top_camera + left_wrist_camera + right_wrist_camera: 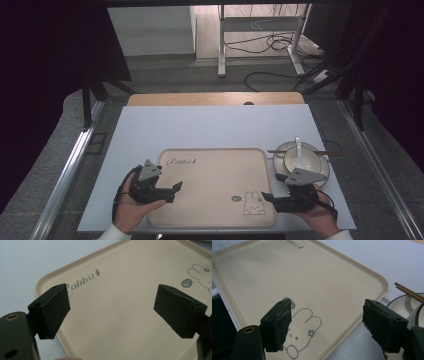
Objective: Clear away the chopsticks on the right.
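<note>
A beige tray (210,185) printed with a rabbit drawing (254,205) and the word "Rabbit" lies bare at the near middle of the white table (210,127). Just beside its right edge sits a white bowl (301,159) on a plate (324,170), a white spoon (298,146) in it and chopsticks (330,152) laid across. The left gripper (176,187) hovers over the tray's left edge, jaws spread wide. The right gripper (266,197) hangs at the near right corner, jaws likewise spread, holding nothing.
</note>
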The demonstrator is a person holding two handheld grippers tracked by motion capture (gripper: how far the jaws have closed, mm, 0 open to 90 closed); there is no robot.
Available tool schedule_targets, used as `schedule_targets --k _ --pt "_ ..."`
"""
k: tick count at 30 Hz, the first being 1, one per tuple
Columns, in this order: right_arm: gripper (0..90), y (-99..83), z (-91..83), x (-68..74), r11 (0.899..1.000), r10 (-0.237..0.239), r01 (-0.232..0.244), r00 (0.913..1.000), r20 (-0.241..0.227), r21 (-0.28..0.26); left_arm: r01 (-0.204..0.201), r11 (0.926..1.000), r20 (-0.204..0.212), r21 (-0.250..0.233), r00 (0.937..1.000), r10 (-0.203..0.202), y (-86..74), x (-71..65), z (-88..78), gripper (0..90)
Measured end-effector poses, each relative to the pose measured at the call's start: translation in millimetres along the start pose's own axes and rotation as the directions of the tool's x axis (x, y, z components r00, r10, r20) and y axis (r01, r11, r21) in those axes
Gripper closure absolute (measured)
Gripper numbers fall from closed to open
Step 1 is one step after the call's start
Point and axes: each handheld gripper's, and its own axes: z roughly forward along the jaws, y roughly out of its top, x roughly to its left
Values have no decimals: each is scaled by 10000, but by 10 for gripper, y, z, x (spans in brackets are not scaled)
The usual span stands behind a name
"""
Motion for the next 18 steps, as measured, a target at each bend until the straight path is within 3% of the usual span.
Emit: schedule_targets --k 3,10,18 --pt "233 -26 -1 -9 9999 -87 87 10000 22 80 -152 9999 -4 14 9999 152 -1 -5 4 127" --pt "251 -13 30 -25 9998 -76 76 10000 -26 208 86 9999 -61 115 9999 -85 -24 18 4 127" --pt "263 33 25 -15 9994 32 -35 9999 99 343 68 9994 -311 349 9995 -57 -31 39 26 130"
